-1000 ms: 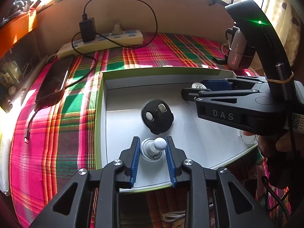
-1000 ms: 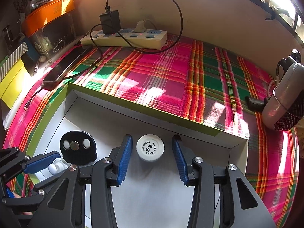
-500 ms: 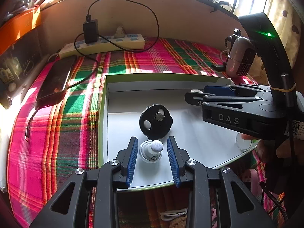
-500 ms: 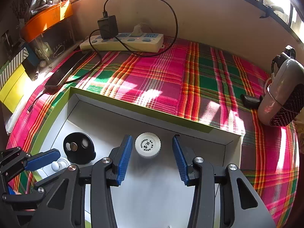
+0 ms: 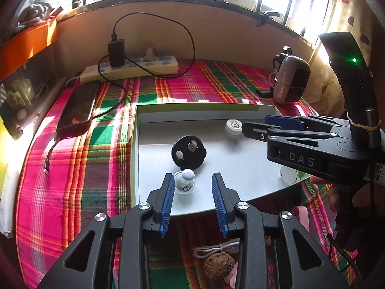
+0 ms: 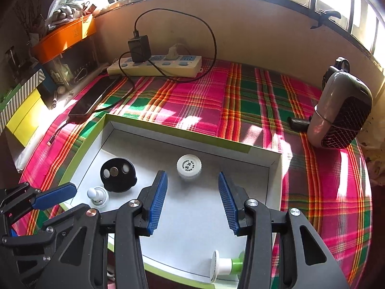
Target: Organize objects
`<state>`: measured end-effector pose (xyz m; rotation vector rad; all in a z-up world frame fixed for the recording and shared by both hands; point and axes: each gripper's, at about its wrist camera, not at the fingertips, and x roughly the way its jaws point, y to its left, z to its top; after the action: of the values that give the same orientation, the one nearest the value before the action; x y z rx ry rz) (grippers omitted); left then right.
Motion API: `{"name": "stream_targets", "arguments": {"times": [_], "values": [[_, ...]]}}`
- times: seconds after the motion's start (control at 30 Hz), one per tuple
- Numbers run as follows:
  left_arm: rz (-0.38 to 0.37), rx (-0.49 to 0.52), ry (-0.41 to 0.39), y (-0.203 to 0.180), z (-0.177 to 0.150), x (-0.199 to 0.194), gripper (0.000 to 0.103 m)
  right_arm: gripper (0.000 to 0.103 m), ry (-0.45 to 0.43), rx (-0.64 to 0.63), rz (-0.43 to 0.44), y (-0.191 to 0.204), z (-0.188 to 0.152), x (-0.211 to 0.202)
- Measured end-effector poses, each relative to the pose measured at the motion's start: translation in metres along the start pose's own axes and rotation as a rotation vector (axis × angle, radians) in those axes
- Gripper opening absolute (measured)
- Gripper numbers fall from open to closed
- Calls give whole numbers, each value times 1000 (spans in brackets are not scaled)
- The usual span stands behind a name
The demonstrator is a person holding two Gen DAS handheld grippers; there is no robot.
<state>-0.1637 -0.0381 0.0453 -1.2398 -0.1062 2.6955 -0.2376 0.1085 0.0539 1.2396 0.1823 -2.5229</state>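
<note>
In the shallow white cardboard tray [image 5: 149, 159] the small white ribbed plastic cap [image 6: 189, 166] lies free before the right gripper [image 6: 192, 198], whose jaws stand wide; it looks light, stiff and slippery, best pinched across its rim.

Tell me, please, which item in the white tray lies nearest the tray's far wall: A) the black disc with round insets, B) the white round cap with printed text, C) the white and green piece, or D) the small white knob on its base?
B: in the right wrist view the white round cap sits closest to the far wall of the tray, while the black disc, the small white knob and the white and green piece lie nearer the camera.
</note>
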Motion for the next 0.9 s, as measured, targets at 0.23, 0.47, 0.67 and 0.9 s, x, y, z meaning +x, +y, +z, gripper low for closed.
{"name": "stream_targets", "arguments": {"times": [0.23,0.47,0.67,0.9], "values": [[-18,-3,-28,-1,-15,-23,30,46,-36,43,-11,0,-23,-31],[-42,-30,-42,2,-38,-41,30,46,-74,91,-17,-1,-58,-61],[-79,-19,-43,0,-61,-52,30,46,-94,122,-51,-2,-89,-80],[-123,30,-44,-9,-83,-59,30,46,-89,160,-65,-9,-124,-91]]}}
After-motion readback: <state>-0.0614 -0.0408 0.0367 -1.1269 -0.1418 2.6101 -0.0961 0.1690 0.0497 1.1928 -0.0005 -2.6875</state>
